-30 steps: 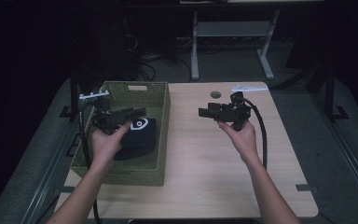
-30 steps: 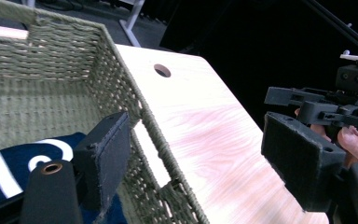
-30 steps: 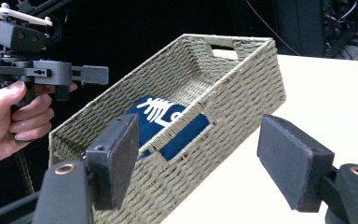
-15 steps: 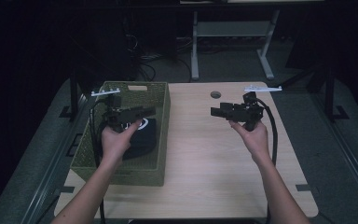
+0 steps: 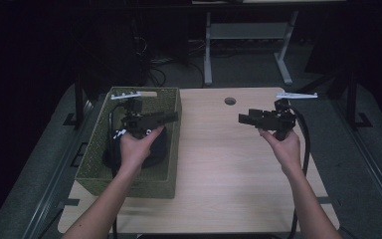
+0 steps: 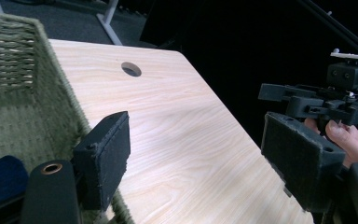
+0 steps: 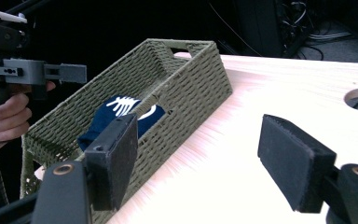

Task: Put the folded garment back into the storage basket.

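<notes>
The left tool (image 5: 171, 116), held in the person's left hand (image 5: 134, 149), hangs above a woven olive-green basket (image 5: 94, 154) with its jaws parted and nothing between them; in the left gripper view its two black pads (image 6: 105, 156) stand well apart over the basket's rim and the pale wood beyond. The right tool (image 5: 243, 118), gripped by the right hand (image 5: 284, 149), is held in the air over the far right part of the surface (image 5: 219, 169), its jaws likewise released and empty, pointing toward the basket. The two tools face each other, well apart, across bare wood. A black cable (image 5: 306, 149) loops down from the right tool past the wrist. Inside the basket, which stands at the left edge of the surface, lies a dark navy shoe (image 7: 121, 116) with white laces and a white mark on its side, just below the left tool and not touched by it. A round hole (image 5: 230, 101) is cut in the surface near its far edge. Beyond, the room is dark, with a grey desk frame (image 5: 248, 45) on the floor.
</notes>
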Tool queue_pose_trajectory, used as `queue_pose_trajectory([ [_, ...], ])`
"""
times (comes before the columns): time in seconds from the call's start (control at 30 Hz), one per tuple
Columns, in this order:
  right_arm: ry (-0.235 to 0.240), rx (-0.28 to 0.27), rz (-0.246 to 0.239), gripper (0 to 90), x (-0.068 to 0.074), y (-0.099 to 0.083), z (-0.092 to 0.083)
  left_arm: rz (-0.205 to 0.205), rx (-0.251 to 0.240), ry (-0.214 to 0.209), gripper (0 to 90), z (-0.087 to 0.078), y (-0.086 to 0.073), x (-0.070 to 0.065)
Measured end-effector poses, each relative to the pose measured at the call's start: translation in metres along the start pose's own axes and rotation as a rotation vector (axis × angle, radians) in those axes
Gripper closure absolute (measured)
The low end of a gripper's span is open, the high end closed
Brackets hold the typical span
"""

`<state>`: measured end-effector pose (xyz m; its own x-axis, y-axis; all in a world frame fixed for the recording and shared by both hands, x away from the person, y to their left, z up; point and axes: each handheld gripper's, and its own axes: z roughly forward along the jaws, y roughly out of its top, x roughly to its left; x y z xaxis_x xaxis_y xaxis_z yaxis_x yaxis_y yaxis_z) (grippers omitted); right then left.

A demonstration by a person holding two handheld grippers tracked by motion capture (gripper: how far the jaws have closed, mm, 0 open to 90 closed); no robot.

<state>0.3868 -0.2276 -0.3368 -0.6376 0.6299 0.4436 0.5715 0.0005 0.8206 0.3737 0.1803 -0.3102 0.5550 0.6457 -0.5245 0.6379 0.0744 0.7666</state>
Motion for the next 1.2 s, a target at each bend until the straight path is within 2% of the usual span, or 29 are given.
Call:
queue_pose_trajectory([
  [0.43, -0.044, 0.0, 0.022, 27.5, -0.017, -0.012, -0.022, 0.029, 0.005, -0.03, 23.1, 0.021, 0.001, -0.021],
  [0.53, -0.054, 0.001, 0.029, 27.3, -0.021, -0.016, -0.027, 0.023, 0.005, -0.046, 23.2, 0.027, 0.0, -0.025],
  [0.77, -0.077, 0.009, 0.055, 26.6, -0.033, -0.026, -0.038, 0.029, 0.02, -0.068, 23.1, 0.04, -0.004, -0.032],
  [0.97, -0.09, 0.012, 0.07, 26.6, -0.041, -0.035, -0.045, 0.052, 0.031, -0.074, 23.1, 0.048, -0.008, -0.041],
  [1.2, -0.104, 0.02, 0.069, 26.4, -0.046, -0.043, -0.051, 0.063, 0.05, -0.107, 22.9, 0.06, -0.014, -0.051],
])
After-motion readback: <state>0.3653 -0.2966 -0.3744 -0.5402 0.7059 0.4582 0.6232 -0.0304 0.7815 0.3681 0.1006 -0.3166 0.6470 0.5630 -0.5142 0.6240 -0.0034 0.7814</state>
